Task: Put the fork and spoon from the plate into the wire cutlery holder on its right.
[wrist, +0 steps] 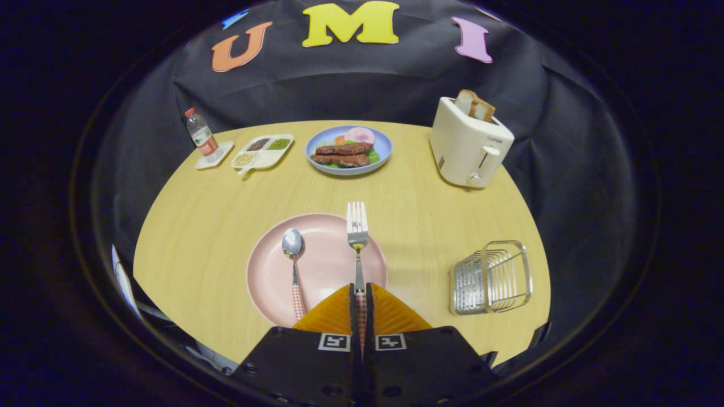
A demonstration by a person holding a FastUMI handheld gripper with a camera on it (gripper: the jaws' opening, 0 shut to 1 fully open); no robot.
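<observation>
Gripper (pixel 361 289) clamped on fork (pixel 357 226) handle, both fingers pressed together on checkered grip, tines pointing straight ahead past rim of pink plate (pixel 266 282). Grip taken low on handle, probably to leave tines free for dropping into holder. Whether fork rests on plate or is just lifted: cannot tell. Spoon (pixel 293 249) lying on plate just left of fingers, bowl up, handle toward camera, untouched. Wire cutlery holder (pixel 491 277) off to right of plate, well apart, seems tipped with opening facing sideways, empty. Next call: carry fork right, then back for spoon. Farther off on round wooden table (pixel 198 226): blue plate of meat (pixel 349 150), toaster with bread (pixel 469 141), divided snack tray (pixel 263 151), water bottle (pixel 201 135).
</observation>
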